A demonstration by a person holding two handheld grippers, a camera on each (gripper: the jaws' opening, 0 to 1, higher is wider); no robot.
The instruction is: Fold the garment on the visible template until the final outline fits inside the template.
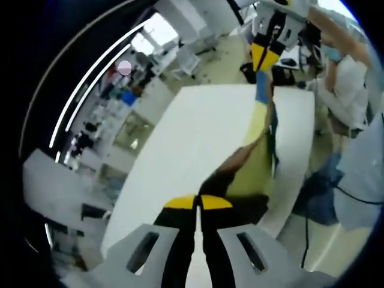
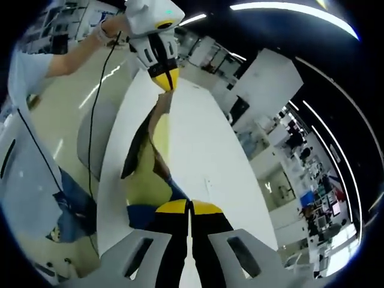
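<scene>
A yellow garment with black and blue parts hangs stretched between both grippers above a white table. In the left gripper view my left gripper is shut on the near, dark end. The right gripper pinches the far blue end at the top. In the right gripper view my right gripper is shut on the garment near its blue edge. The left gripper grips the other end at the top, over the table. I cannot make out a template outline.
A second white surface runs beside the table on the right. A person in white stands behind it. A bare arm with a cable reaches to the far gripper. Shelves and desks line the room beyond the table.
</scene>
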